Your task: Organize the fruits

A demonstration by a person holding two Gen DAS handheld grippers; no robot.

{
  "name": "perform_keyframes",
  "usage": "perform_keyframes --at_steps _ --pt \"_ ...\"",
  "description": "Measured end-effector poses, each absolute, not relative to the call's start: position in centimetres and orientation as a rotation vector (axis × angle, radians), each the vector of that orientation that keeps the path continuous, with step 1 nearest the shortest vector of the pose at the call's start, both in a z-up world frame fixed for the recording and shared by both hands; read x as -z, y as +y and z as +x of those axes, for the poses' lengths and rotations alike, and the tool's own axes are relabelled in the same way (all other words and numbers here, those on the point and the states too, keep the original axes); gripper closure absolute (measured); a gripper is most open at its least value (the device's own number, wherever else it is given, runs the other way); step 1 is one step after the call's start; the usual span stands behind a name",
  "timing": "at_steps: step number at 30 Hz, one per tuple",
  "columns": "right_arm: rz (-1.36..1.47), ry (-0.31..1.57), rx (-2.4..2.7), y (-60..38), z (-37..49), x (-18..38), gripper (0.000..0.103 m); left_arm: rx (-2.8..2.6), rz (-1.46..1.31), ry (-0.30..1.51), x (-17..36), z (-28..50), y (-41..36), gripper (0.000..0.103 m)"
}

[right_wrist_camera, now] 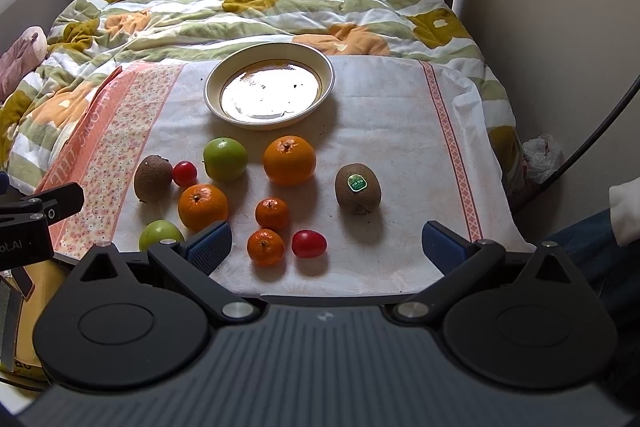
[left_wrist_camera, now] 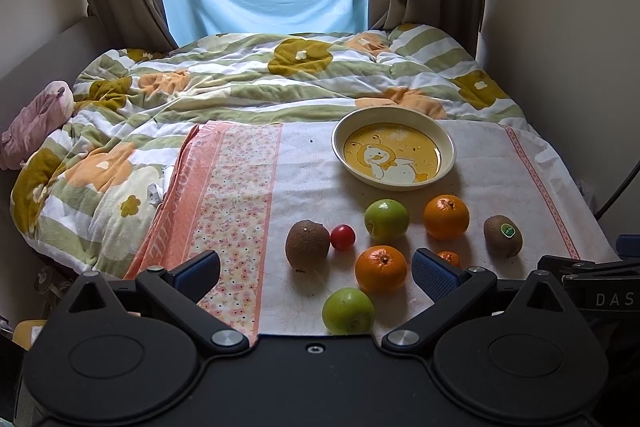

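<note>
Bed with flowered quilt, cloth (right_wrist_camera: 380,131) spread on top. Plate (right_wrist_camera: 212,95) empty, nothing sorted yet. All fruit loose on cloth in front of plate: apples, oranges, stickered kiwi (right_wrist_camera: 358,190), tomatoes. Left gripper (left_wrist_camera: 316,271) jaws spread, empty. Right gripper (right_wrist_camera: 326,245) jaws spread, empty. Whole job ahead, by the look.

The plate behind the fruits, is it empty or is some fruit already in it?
Empty. The plate shows only its printed duck picture inside, and every fruit lies on the cloth in front of it.
</note>
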State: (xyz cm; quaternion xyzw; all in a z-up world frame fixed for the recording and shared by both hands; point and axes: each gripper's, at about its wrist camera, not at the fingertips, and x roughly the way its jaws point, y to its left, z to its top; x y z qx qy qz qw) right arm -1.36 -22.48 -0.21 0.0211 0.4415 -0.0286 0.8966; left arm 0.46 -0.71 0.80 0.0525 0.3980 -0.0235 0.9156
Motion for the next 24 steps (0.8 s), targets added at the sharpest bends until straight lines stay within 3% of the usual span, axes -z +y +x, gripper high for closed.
perform_keyframes --at_steps 24 --pt "0.073 0.921 0.017 -22.65 -1.65 0.1 0.0 0.048 0.119 0.816 -1.37 0.27 -1.43 0.0"
